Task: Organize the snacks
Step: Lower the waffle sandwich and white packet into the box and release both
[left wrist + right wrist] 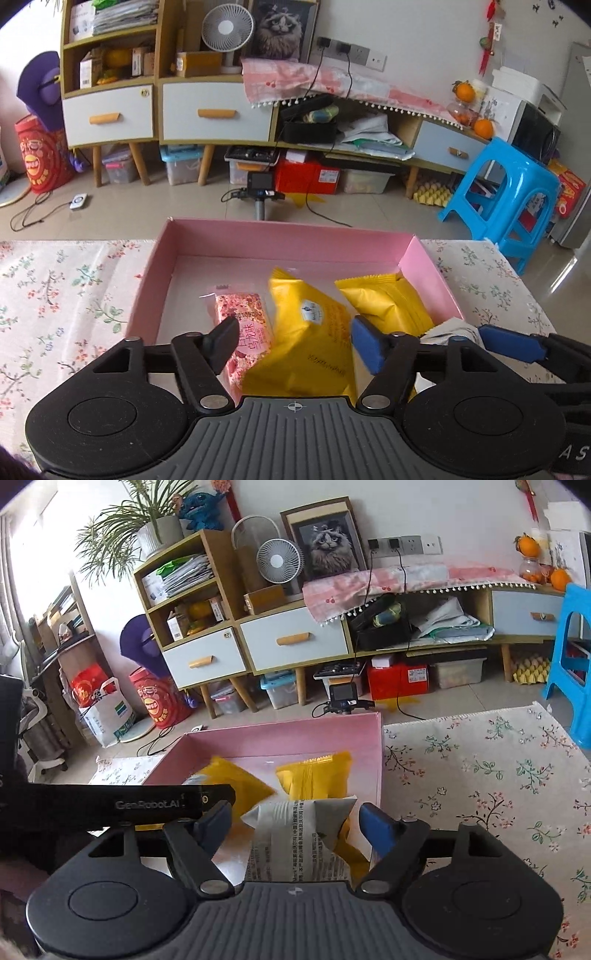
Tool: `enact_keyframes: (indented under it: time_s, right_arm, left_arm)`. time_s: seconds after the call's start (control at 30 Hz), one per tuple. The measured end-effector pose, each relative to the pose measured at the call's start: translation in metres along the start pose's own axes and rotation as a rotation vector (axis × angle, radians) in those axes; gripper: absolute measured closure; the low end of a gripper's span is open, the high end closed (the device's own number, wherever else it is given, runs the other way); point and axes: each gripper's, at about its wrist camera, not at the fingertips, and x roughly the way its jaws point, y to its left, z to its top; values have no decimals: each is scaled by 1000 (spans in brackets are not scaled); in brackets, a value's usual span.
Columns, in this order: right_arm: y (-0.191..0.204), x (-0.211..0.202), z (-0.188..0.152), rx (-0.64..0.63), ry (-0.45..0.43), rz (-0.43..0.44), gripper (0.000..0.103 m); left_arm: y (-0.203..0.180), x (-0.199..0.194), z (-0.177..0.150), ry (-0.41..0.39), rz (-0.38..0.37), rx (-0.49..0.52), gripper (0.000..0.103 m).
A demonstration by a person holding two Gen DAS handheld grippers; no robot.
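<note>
A pink box [288,229] sits on a floral tablecloth. Inside lie a pink snack packet [245,325] and two yellow packets [308,332] [384,304]. My left gripper [295,334] is open over the box's near side. The bigger yellow packet is between its fingers and no pad presses on it. My right gripper [295,821] is open at the box's [280,734] near right corner. A white-grey packet [299,838] stands between its pads with gaps on both sides. This packet [448,332] also shows at the right of the left wrist view. Yellow packets [314,779] [236,782] lie behind it.
The floral tablecloth [480,775] stretches right of the box and left of it [66,295]. Beyond the table's far edge are a small camera on a stand [260,188], a blue plastic stool [509,199] and low cabinets. The left gripper's black body [147,805] crosses the right wrist view.
</note>
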Motion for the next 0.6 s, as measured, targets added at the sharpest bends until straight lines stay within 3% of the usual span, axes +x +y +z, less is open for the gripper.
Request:
enact_keyframes:
  time_s: [0.17,0.6]
  right_arm:
    - [6,-11,3,-20,-13,4,25]
    - [27,-48,1,-83,-62,-18,16]
  left_arm:
    - [8,-15,-3,-10,-9,-27,25]
    - [22,-56,-34,-19,-30,-16,16]
